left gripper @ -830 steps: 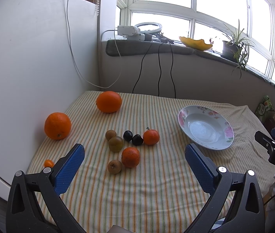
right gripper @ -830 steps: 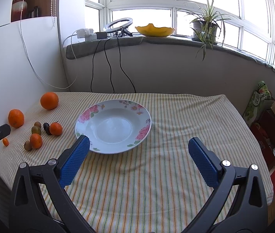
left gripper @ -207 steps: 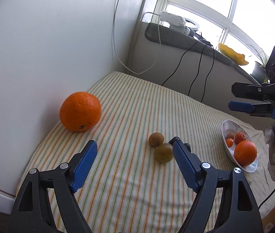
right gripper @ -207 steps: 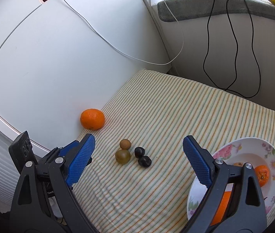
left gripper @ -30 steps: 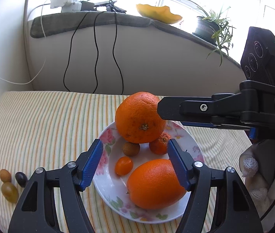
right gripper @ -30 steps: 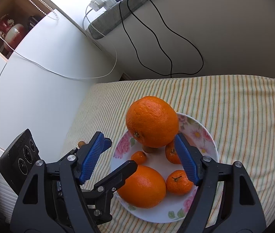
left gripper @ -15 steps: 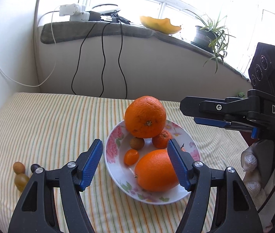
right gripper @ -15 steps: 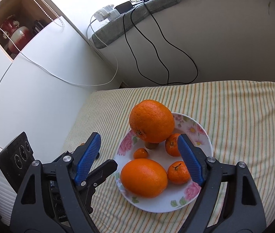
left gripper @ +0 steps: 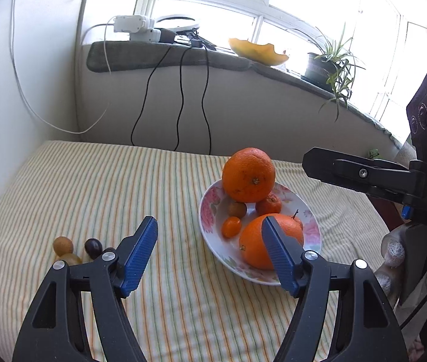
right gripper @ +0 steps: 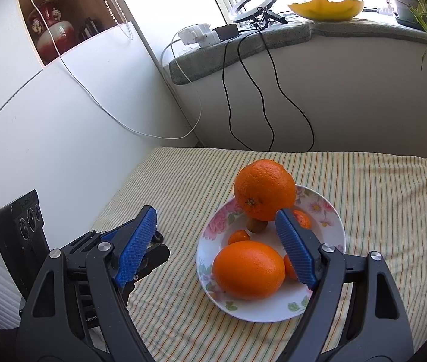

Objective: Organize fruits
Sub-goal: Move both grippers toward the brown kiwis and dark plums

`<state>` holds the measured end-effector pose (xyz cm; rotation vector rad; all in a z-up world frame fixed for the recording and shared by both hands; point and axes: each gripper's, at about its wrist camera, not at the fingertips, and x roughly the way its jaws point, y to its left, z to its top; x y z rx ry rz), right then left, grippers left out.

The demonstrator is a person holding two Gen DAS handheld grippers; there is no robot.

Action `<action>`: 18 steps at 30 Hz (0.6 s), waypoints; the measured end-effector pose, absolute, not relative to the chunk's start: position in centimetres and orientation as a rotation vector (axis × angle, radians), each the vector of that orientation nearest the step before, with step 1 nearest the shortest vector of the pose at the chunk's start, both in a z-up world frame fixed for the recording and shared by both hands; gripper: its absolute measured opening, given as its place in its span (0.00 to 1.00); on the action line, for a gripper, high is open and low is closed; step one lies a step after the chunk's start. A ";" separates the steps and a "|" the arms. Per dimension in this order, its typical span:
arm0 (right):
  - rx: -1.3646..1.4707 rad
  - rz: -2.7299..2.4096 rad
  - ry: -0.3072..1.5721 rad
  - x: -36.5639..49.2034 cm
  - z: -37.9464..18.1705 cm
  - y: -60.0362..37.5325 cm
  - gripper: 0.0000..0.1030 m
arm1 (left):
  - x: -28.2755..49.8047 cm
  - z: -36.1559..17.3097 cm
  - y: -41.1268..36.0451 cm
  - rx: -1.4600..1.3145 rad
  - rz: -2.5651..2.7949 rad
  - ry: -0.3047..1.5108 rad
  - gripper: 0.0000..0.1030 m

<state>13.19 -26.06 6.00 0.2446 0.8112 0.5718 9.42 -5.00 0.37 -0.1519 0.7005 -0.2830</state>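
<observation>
Item: floral plate on the striped counter, carrying two large oranges, the upper orange perched on a small brown fruit, plus tangerines and a kumquat.
Outstanding: brown and dark small fruits on the cloth, left of the plate.
Left tongs: opening, empty.
Right tongs: wide, empty.
Handling: approach the leftovers low, pinch one at a time, set down gently; the perched orange looks likely to roll.
</observation>
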 end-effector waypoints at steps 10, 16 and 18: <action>0.172 0.617 0.750 10.6 6.4 -22.1 0.81 | 7.0 -1.6 1.0 -0.161 -0.184 0.721 0.75; 0.081 0.649 0.807 9.9 5.2 -18.9 0.81 | 5.8 -3.8 5.5 -0.175 -0.095 0.782 0.75; 0.064 0.675 0.813 9.7 4.7 -17.8 0.81 | 5.5 -4.2 6.6 -0.179 -0.073 0.787 0.75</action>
